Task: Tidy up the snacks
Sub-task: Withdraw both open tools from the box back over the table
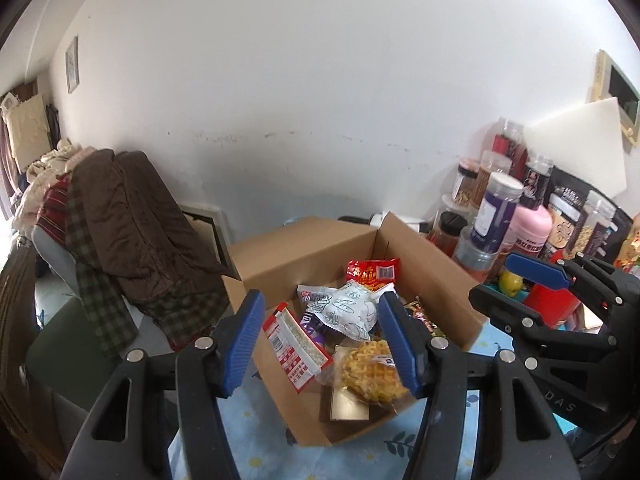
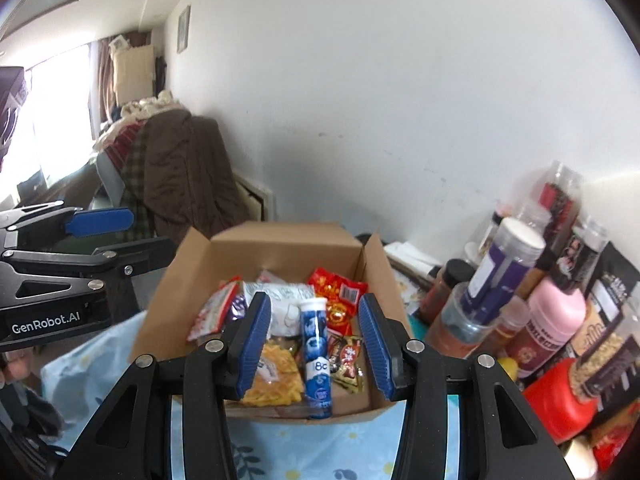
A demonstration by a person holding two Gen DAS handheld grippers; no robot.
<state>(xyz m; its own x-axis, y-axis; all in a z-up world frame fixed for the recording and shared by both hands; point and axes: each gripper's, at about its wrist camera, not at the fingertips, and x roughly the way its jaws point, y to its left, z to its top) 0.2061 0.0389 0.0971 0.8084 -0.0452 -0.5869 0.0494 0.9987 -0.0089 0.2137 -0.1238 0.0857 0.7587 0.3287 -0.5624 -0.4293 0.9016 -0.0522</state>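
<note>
Both of our claws, the left claw (image 1: pixel 322 338) and the right claw (image 2: pixel 314 344), hang part-open and empty above the snack-filled cardboard box (image 1: pixel 424 256) on the counter (image 2: pixel 352 444).

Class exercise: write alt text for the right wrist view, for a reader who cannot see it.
An open cardboard box of snack packets sits on a blue floral cloth, seen between the right gripper's open blue-padded jaws, which hold nothing. A blue tube lies among the packets; jars and bottles crowd the right, and the left gripper shows at the left.

Matt cardboard box (image 2: pixel 280 246), seemingly glossy plastic packets (image 2: pixel 340 292)
</note>
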